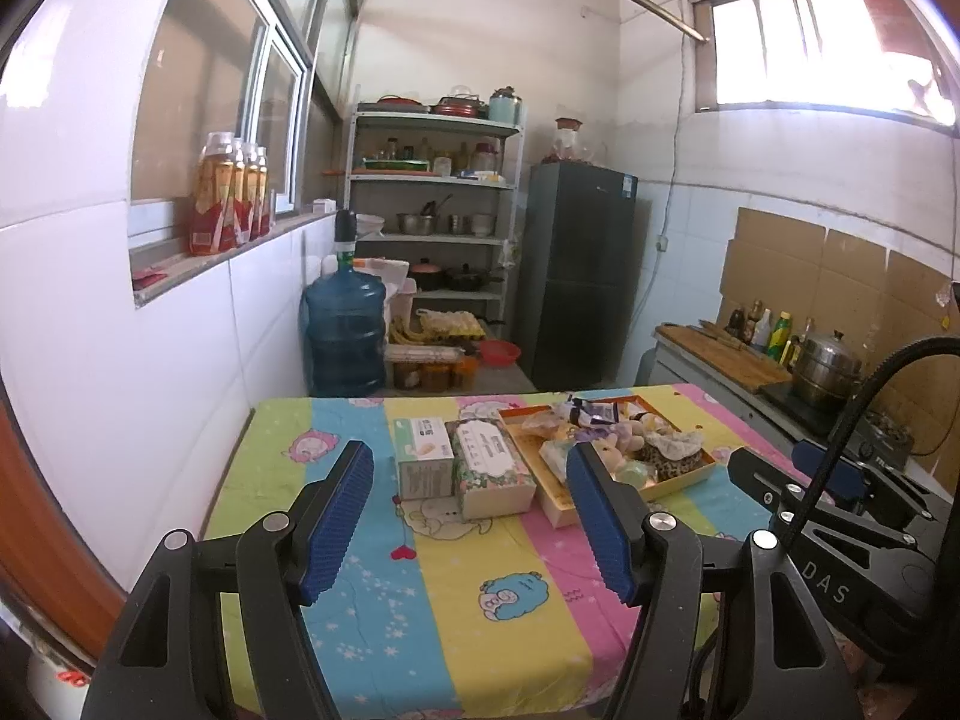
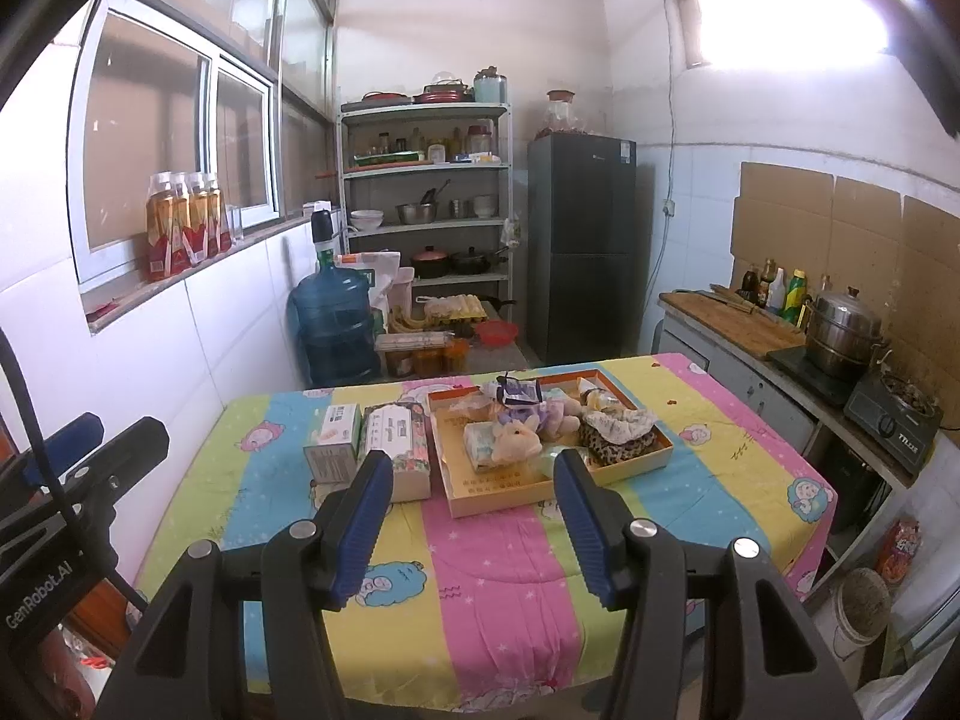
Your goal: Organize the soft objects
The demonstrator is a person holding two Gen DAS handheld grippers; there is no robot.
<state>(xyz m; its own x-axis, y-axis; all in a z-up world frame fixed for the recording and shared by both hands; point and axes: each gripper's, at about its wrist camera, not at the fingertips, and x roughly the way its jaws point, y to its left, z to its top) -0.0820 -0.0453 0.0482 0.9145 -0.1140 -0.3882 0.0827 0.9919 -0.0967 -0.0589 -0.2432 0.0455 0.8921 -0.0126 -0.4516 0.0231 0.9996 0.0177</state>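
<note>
Table: table with a bright striped cloth (image 2: 498, 546) in green, blue, yellow and pink, with cartoon sheep and elephants on it.
Tray: flat orange cardboard tray (image 2: 480, 495) lies on the far half of the table, toward the right side.
Soft things: they all sit inside the tray. A tan plush animal (image 2: 516, 443) lies near the front. A purple plush toy (image 2: 540, 414) is just behind it. A spotted leopard-print cloth with white lace on top (image 2: 618, 429) is at the right end. A small white pack (image 2: 480, 441) touches the tan plush on its left.
Boxes: a small white and green carton (image 2: 333, 441) and a long flowery tissue box (image 2: 399, 444) stand side by side, just left of the tray.
Left gripper: black gripper with blue ridged pads (image 1: 468, 516) is spread wide with nothing between the pads. It hovers over the near part of the table, pointing at the two boxes.
Right gripper: same kind of gripper (image 2: 468, 519) is spread apart and holds nothing. It hovers over the near part of the table, pointing at the front of the tray.
Room: a big blue water jug (image 2: 333, 324) stands on the floor past the table, by a grey shelf with pots (image 2: 426, 210).
</note>
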